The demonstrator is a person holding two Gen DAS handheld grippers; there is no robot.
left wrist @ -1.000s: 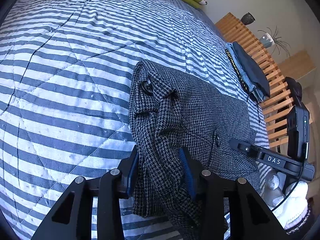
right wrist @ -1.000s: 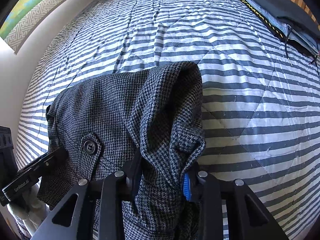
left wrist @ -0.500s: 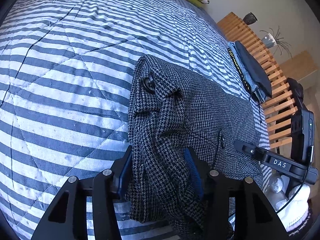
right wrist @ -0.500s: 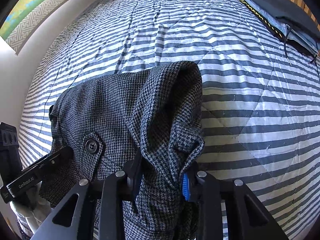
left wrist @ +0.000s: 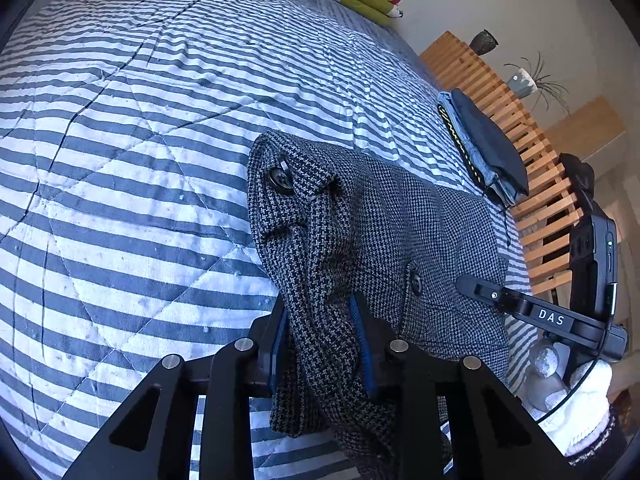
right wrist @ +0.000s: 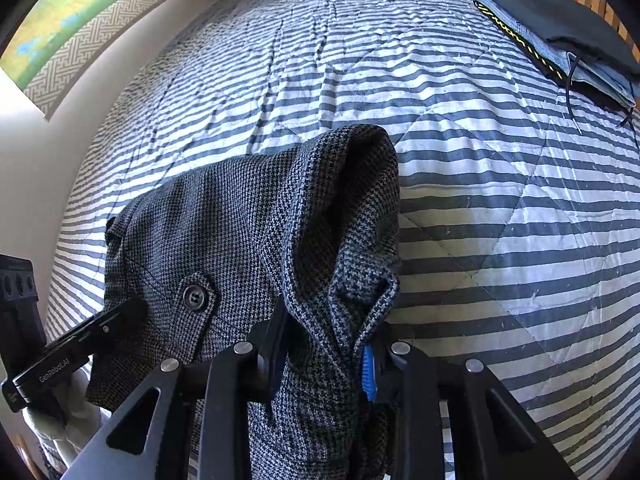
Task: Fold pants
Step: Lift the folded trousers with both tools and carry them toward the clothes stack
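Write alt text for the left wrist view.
The left gripper, jaws just closed further, pinches a bunched corner of grey houndstooth pants on a blue-and-white striped quilt. The right gripper holds the other corner; folded clothes lie by a wooden slatted frame.

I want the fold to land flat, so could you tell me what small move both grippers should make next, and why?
Probably draw both grippers apart to tauten the pants. The left gripper, whose jaws have just been closing, and the right gripper each pinch a bunched fold, and the cloth between them sags wrinkled on the quilt.
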